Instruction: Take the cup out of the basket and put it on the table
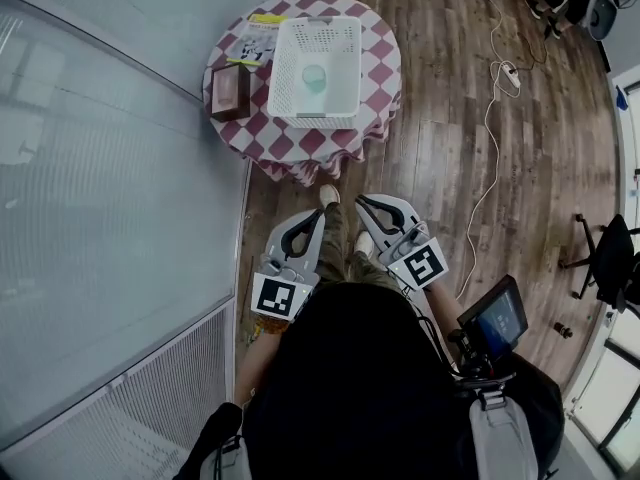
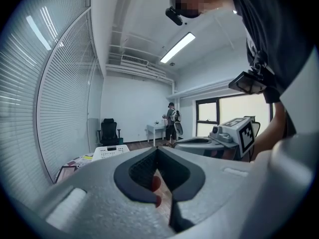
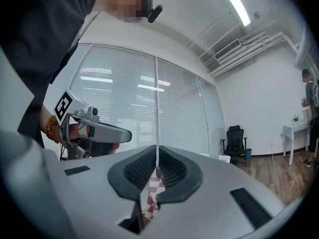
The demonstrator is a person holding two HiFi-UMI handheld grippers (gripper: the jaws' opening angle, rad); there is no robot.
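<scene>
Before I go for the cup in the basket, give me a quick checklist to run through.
1. cup inside the white basket: ok.
2. cup upright: cannot tell.
3. Bare spot on the table beside the basket: ok.
4. left gripper open for a grasp: not ok, jaws shut, empty.
5. right gripper open: not ok, jaws shut, empty.
6. Grippers at the basket: not ok, both short of the table.

Left hand-held gripper (image 2: 158, 151): jaws together, nothing between them. Beyond, low left: white basket (image 2: 110, 152) on what seems to be the counter (image 2: 70, 169), partly hidden. Far wall: black office chair (image 2: 109, 132) and a standing person (image 2: 172, 123).
</scene>
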